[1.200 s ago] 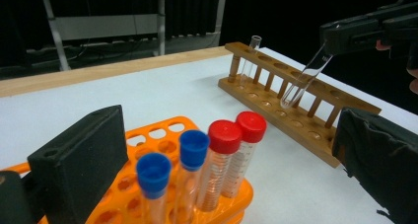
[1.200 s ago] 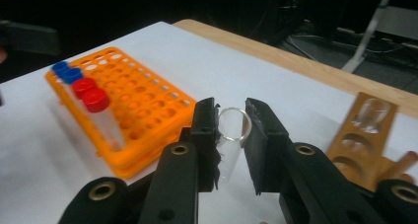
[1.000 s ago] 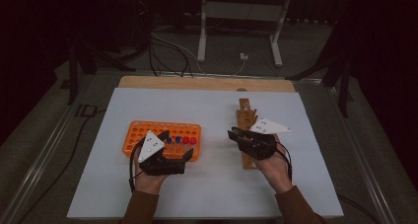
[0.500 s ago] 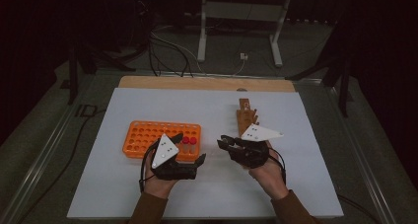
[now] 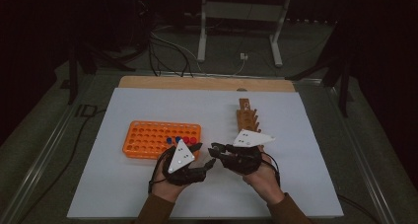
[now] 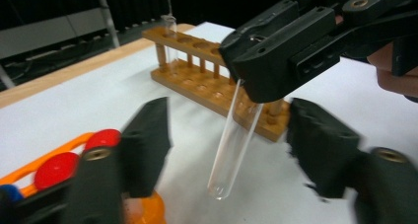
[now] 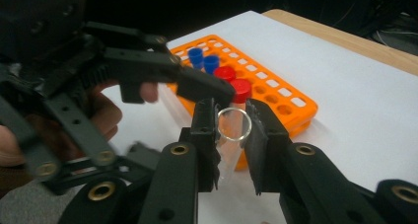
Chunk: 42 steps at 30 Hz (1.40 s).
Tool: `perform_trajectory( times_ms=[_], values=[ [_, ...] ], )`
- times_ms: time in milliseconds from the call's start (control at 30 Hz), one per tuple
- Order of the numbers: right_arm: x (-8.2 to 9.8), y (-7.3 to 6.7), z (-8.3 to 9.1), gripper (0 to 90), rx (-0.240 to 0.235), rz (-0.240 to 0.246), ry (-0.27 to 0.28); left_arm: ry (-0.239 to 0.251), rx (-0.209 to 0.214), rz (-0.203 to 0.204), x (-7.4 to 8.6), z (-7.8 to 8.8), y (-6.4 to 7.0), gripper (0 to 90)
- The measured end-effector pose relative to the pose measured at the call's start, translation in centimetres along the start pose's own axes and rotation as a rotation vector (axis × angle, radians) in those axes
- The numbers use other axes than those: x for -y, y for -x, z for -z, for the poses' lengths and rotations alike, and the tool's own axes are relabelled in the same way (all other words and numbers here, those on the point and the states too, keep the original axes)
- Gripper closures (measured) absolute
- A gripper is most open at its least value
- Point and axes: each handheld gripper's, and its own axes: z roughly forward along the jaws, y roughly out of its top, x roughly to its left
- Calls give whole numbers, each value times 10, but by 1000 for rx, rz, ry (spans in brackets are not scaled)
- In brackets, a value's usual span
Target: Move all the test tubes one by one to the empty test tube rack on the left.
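Overhead, my two grippers meet near the worktop's (image 5: 148,110) front edge. My left gripper (image 6: 231,150) has its fingers half-closing either side of a clear glass tube (image 6: 231,145), untouched. My right gripper (image 7: 231,135) clamps that tube's rim, tilted.

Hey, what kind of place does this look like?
Probably a lab-style recording bench: a clear test tube, a wooden tube rack, an orange rack of capped tubes, set on a white-covered table.

I watch from high above the table (image 5: 123,184), looking forward and down — my two gripper cameras sit close, facing each other, sharing the test tube (image 6: 231,145).
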Motion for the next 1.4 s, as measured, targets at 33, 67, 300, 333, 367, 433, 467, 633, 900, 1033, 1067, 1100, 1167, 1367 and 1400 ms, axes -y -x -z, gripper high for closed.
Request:
perform_trajectory(
  times_ms=[33,67,300,333,367,433,467,633,900,1033,1067,1100,1167,1367,1400],
  values=[
    [0,-1,-1,759,-4,3,-1,-4,9,0,0,-1,0,457],
    [0,-2,-1,759,-11,4,-3,-9,18,-1,1,-1,0,499],
    [0,-6,-4,758,-23,17,-9,-36,57,5,3,-3,-2,700],
    [0,-6,-4,759,-22,18,-9,-39,61,4,3,-3,-2,709],
    [1,-6,-4,759,-23,17,-10,-41,64,0,3,-3,-2,719],
    [1,-6,-4,758,-24,15,-11,-47,68,-10,2,-3,-1,734],
    [1,-6,-4,758,-25,15,-12,-47,72,-9,2,-4,0,740],
    [0,-2,1,600,-36,10,31,-52,64,2,4,-3,-4,757],
    [2,15,10,339,11,-38,63,-39,48,29,6,5,-13,760],
    [3,21,13,259,43,-43,69,-33,45,37,6,9,-17,762],
    [4,22,14,238,51,-44,74,-32,44,37,6,10,-17,762],
    [4,23,14,219,54,-44,78,-29,42,38,6,11,-18,762],
    [5,25,16,173,63,-45,87,-28,39,41,6,14,-21,762],
    [7,30,20,90,94,-59,109,-19,28,57,7,24,-29,762],
    [8,31,20,76,102,-63,108,-18,24,59,7,26,-31,762]
  ],
)
